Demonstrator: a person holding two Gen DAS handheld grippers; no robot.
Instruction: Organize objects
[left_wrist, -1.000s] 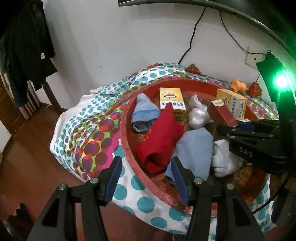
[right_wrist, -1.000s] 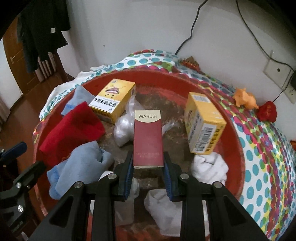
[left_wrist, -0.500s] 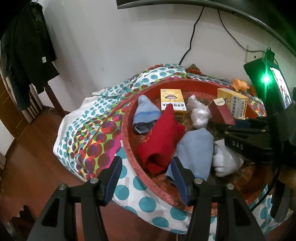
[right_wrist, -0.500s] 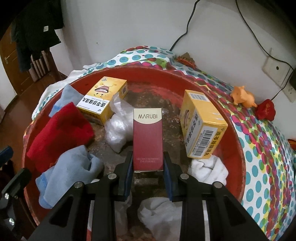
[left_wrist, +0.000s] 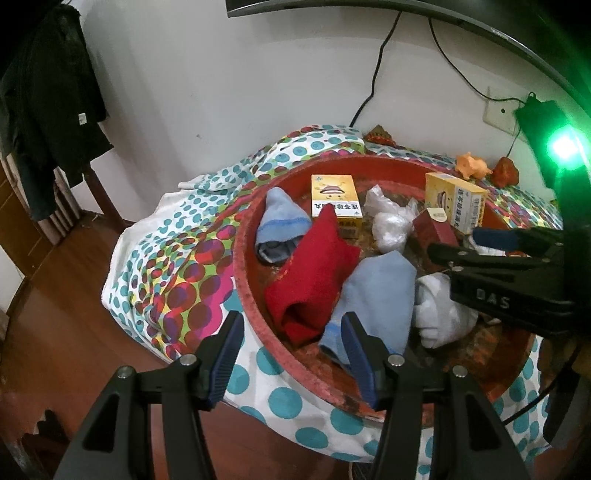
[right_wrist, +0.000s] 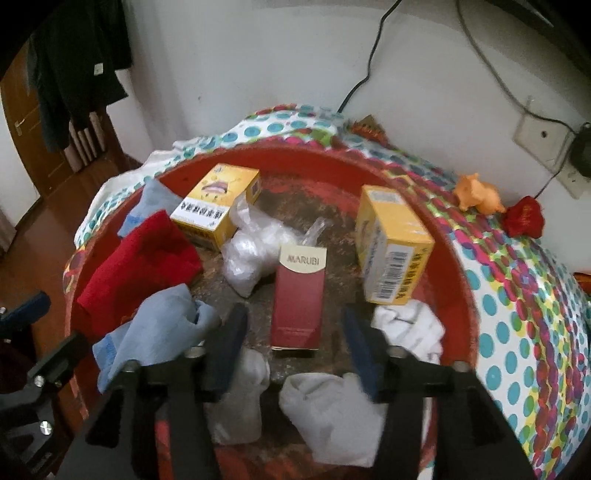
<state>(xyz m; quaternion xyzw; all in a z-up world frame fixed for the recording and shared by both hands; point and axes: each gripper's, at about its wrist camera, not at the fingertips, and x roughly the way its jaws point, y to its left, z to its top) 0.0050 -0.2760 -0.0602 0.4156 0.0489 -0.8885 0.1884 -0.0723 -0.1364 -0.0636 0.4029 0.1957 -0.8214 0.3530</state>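
The right gripper has just been opening its jaws; the slim maroon MARUBI carton stands between the blue pads, and a clear gap shows on each side of it. The carton is glossy card with a cream top band, upright on the scuffed, mottled floor of the big round red basin. The picture from that side is smeared with blur, so the small print on the carton cannot be read.

The left gripper hangs over the basin's near rim with its jaws spread and nothing between them.

Inside the basin lie soft things: a folded red cloth, a pale blue towel with a darker stripe, a second blue cloth by the far left wall, and bunched white socks. A crinkled clear plastic bag sits beside the carton. Two yellow cardboard boxes are there, one lying flat, one upright showing a barcode.

The basin rests on a polka-dot cloth. An orange toy figure and a red lump next to it are too small to identify.
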